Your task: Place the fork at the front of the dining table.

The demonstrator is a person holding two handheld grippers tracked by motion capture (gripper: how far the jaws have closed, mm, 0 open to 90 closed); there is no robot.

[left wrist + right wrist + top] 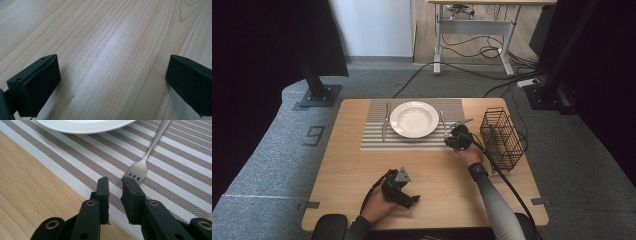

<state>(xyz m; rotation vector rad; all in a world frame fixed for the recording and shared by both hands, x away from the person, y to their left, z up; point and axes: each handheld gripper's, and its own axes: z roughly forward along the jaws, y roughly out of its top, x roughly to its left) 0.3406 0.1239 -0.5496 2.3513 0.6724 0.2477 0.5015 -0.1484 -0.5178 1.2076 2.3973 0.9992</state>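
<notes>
1. The fork (140,168) lies flat on the striped mat (374,135), just right of the white plate (414,119). Its round end points at the near edge of the mat and its handle runs to the far side.
2. The worktop (437,185) is light wood and it carries all the things.
3. The striped mat sits at the far middle of the worktop, with grey and white lines.
4. The wire basket (502,138) stands on the right side of the worktop, well apart from the plate.
5. The white plate rests in the middle of the mat.
6. The left gripper (404,192) is in a hand near the front edge of the worktop. Its jaws are spread wide over bare wood, with nothing between them.
7. The right gripper (115,186) is in a hand at the near right corner of the mat. Its jaws are almost pressed together, with a thin gap. They pinch nothing. Their tips sit just before the near end of the fork.
8. The knife (385,125) lies on the mat to the left of the plate.
</notes>
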